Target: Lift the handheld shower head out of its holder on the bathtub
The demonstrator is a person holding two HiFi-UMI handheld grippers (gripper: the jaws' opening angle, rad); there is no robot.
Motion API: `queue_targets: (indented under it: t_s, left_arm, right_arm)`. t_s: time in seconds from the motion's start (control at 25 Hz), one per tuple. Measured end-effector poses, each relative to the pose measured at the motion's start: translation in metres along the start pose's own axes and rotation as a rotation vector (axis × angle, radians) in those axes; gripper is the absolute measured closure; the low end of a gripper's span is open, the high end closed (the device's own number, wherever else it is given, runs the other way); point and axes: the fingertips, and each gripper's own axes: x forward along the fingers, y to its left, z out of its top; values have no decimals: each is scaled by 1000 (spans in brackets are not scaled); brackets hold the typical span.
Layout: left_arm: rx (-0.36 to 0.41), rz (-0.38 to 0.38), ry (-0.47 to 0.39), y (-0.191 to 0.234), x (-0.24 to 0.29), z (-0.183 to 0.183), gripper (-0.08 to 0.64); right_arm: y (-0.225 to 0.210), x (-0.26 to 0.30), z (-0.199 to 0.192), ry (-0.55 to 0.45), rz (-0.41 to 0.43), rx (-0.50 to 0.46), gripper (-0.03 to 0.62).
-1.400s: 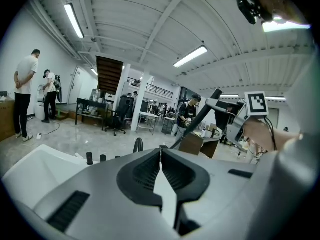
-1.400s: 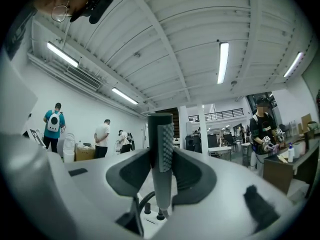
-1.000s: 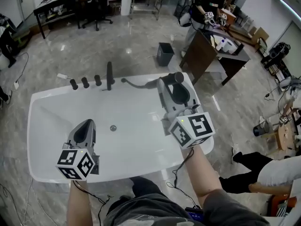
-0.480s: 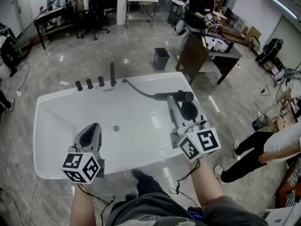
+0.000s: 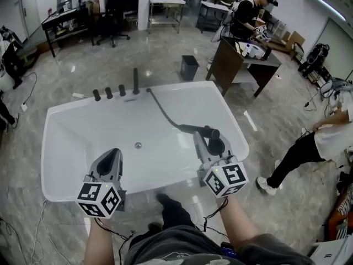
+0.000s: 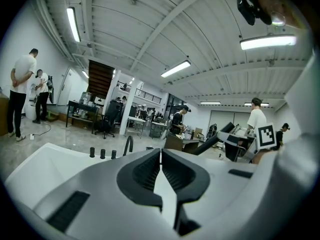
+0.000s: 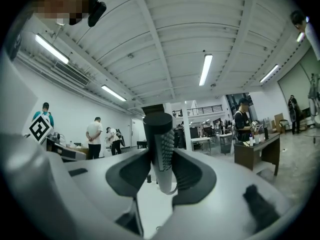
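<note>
Right tongs (image 7: 161, 160): part-way closed on shower head (image 7: 160, 134); pads pressing both sides of the dark, nubbed cylinder; head crosswise in the grip, over right half of tub (image 5: 66, 148), clear of the rim.
Hose (image 5: 163, 112): dark; trailing from head across basin to far rim beside spout (image 5: 135, 80).
3 knobs (image 5: 109, 93): in a row left of spout.
Left tongs (image 6: 160, 156): shut, nothing between; above tub's near left rim.
Drain (image 5: 138, 145): mid-basin.

My left gripper (image 5: 112, 154) points roughly level, its jaws pressed together with nothing between them. My right gripper (image 5: 209, 143) is level too, jaws clamped on the shower head (image 7: 161, 149) standing upright between them.
</note>
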Motion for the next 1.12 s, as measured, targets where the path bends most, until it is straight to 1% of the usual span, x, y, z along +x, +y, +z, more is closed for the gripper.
queue_targets:
  t_s: [0.16, 0.4, 0.72, 1.12]
  left_arm:
    - [-9, 4, 12, 0, -11, -11, 538]
    - [-8, 3, 42, -2, -19, -25, 538]
    - [-8, -7, 58, -7, -19, -27, 538]
    - [-12, -3, 47, -8, -14, -33, 538]
  right_arm:
    - [10, -9, -22, 33, 1, 12, 453]
    - [22, -10, -43, 91, 4, 15, 452]
    - [28, -8, -52, 138, 9, -6, 452]
    - [27, -5, -68, 153, 18, -12, 453]
